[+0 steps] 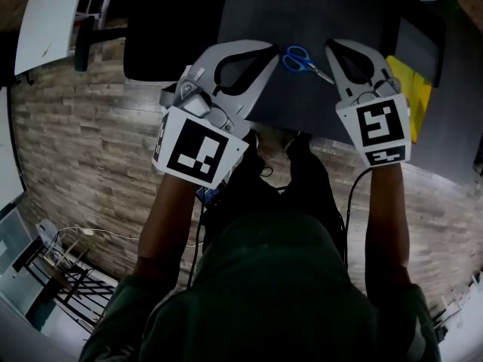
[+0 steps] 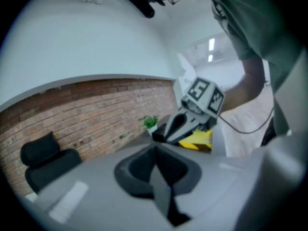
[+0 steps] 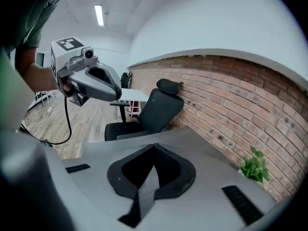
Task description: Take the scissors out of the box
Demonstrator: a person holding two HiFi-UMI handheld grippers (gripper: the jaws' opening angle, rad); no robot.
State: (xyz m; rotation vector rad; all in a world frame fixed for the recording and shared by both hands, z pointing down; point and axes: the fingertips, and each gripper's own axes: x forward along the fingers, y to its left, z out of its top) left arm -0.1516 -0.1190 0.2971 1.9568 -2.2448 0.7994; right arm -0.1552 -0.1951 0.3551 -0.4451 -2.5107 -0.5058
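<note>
With left gripper (image 1: 270, 49) and right gripper (image 1: 333, 47) both clenched empty, avoid nudging the blue-handled metal scissors (image 1: 301, 59), apparently already out, on the dark tabletop (image 1: 332, 10) between them.

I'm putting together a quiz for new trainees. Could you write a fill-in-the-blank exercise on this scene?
1. The scissors on the dark table have ___ handles.
2. In the head view they lie ___ the left gripper and the right gripper.
3. Each gripper's jaws are ___, holding nothing.
4. The wall behind the potted plant is made of ___.
Missing words: blue; between; shut; brick.
</note>
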